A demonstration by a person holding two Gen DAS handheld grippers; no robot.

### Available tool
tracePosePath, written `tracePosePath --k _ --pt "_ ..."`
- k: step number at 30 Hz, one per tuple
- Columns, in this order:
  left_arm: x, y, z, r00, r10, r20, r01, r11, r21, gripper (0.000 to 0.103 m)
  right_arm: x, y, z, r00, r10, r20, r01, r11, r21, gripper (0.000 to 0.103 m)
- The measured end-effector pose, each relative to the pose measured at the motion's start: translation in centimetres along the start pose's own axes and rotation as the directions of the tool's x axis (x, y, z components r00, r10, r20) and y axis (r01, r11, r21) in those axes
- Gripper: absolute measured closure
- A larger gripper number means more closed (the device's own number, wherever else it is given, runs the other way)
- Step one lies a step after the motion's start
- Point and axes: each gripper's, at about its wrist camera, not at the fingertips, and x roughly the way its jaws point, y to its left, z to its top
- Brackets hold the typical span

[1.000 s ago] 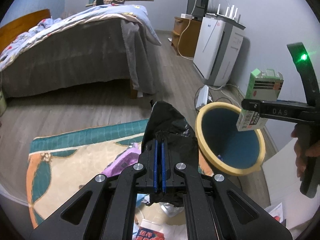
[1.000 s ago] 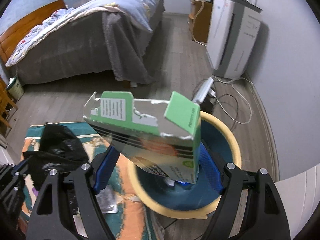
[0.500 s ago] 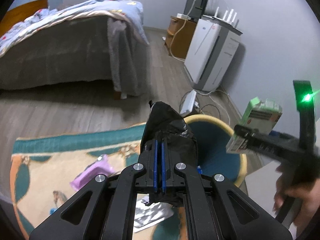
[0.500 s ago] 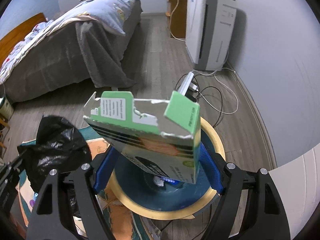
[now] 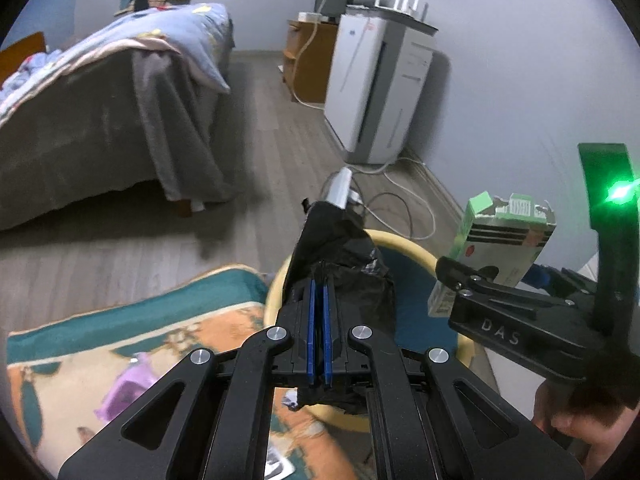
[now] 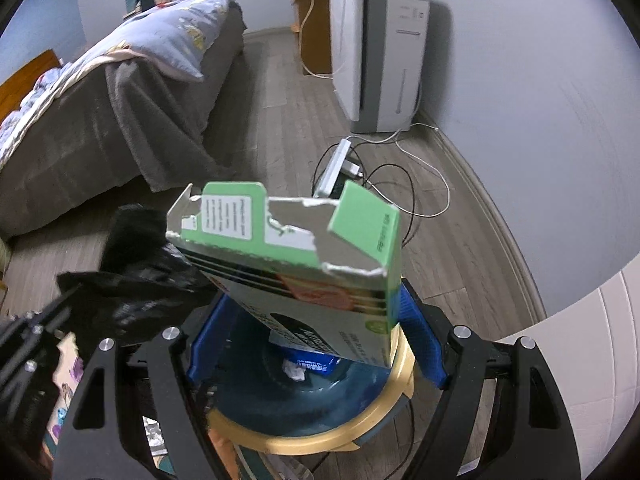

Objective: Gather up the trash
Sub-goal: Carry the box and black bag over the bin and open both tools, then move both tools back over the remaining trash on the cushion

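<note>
Left wrist view, from the left edge: a patterned rug (image 5: 132,336) lies on the wood floor with a purple wrapper (image 5: 128,390) on it, blurred. In the middle, the left gripper (image 5: 319,300) has its blue pads (image 5: 313,336) pressed together on a crumpled black plastic bag (image 5: 340,256), which stands up from the fingers and points away from the camera, over the near rim of a round bin (image 5: 416,249) with a yellow rim and blue inside. To the right, the right gripper (image 5: 486,276) holds a green and white carton (image 5: 500,248) above the bin's right side; its long axis runs roughly upright, torn open end upward. A hand (image 5: 576,428) grips the handle at the lower right.

Right wrist view, from the left: the black bag (image 6: 136,276) sits at the left edge, just beside the carton. The carton (image 6: 296,268) fills the centre, clamped across its width between the right gripper's (image 6: 316,320) blue fingers (image 6: 420,332); its long axis leans away from the camera, ragged open top farthest and highest, closed end down toward the bin. Directly below is the bin (image 6: 344,436), holding a white crumpled scrap (image 6: 294,372) and what may be a blue packet (image 6: 312,364), partly hidden by the carton. Beyond it, a power strip (image 6: 334,168) and cables lie on the floor.
</note>
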Motion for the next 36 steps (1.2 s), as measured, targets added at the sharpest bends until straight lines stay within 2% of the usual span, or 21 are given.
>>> tracePosePath --k 3,11,19,21,24,26,27,29,31,36 --pt "1.5 -0.3 -0.2 0.999 -0.033 -0.018 0.033 0.999 -0.036 0.099 0.3 -0.9 0.0 1.000 -0.019 0.002 0.019 1.000 0.024 0.026" --pt "4.5 -0.2 -1.2 0.996 -0.066 -0.057 0.061 0.994 -0.092 0.099 1.0 -1.2 -0.1 0.998 -0.057 0.007 0.057 0.998 0.022 0.026" --pt "4.3 -0.4 -0.9 0.999 -0.038 -0.025 0.037 0.999 -0.033 0.099 -0.2 -0.3 0.4 0.994 -0.021 0.105 0.021 1.000 0.004 0.025" --pt "4.3 -0.2 -1.0 0.999 -0.034 -0.023 0.033 0.999 -0.032 0.094 -0.5 -0.1 0.4 0.992 -0.013 0.124 0.013 1.000 0.000 0.024" --pt "4.1 0.0 -1.2 1.000 -0.023 -0.016 0.023 0.999 -0.029 0.078 -0.8 0.0 0.5 0.990 -0.014 0.142 0.014 1.000 0.000 0.015" --pt "3.8 0.2 -1.4 1.000 -0.010 -0.007 0.009 1.000 -0.026 0.050 -0.9 0.0 0.5 0.990 -0.018 0.143 0.018 1.000 0.003 0.014" --pt "3.7 0.3 -1.5 1.000 -0.003 -0.002 0.003 1.000 -0.026 0.045 -0.8 0.0 0.5 0.990 -0.019 0.140 0.019 1.000 0.004 0.013" --pt "3.5 0.5 -1.6 1.000 0.016 0.006 -0.016 0.999 -0.033 0.021 -0.7 0.0 0.5 0.991 -0.024 0.132 0.022 1.000 0.011 0.008" --pt "3.3 0.9 -1.9 0.999 0.035 0.012 -0.034 0.998 -0.045 0.010 -0.7 -0.1 0.6 0.992 -0.022 0.127 0.019 1.000 0.023 0.006" --pt "2.9 1.5 -2.5 0.997 0.072 0.012 -0.071 0.996 -0.062 0.007 -0.7 0.2 0.6 0.993 -0.017 0.117 0.015 1.000 0.023 0.006"
